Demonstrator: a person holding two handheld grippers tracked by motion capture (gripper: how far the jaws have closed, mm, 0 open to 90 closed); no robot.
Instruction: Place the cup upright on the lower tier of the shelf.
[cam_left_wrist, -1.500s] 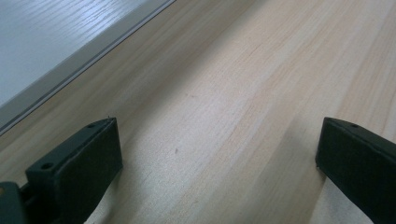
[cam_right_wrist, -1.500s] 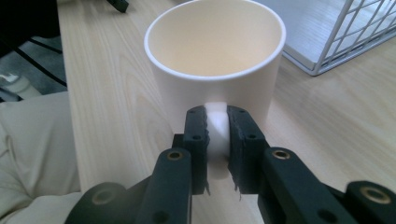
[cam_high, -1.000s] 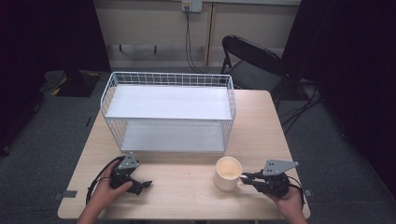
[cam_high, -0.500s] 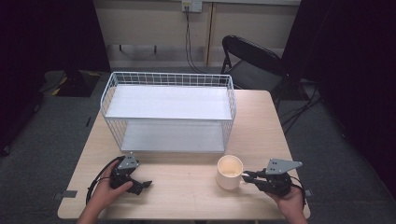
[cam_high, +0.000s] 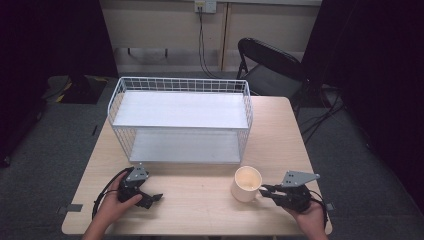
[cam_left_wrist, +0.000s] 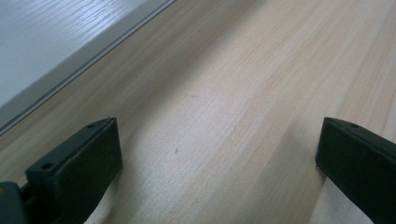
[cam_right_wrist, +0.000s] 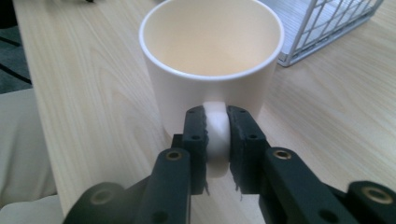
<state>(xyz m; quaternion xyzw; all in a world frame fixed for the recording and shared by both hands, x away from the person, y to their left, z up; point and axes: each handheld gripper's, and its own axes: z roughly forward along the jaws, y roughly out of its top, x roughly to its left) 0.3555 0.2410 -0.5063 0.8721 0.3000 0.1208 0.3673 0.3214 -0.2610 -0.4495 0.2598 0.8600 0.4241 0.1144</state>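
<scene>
Cream mug, upright, seemingly empty, handle clamped

prob a lab/studio: black curtains, folding chair, bare wood table.

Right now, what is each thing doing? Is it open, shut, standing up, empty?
Mug: upright on the table, empty, handle pinched.
Right tongs: shut on the mug's handle; jaws have just been easing open a little.
Left tongs: open, nothing between them, low over the table.
Wire basket: upright, both shelves bare.
Folding chair: unfolded, unoccupied.
</scene>
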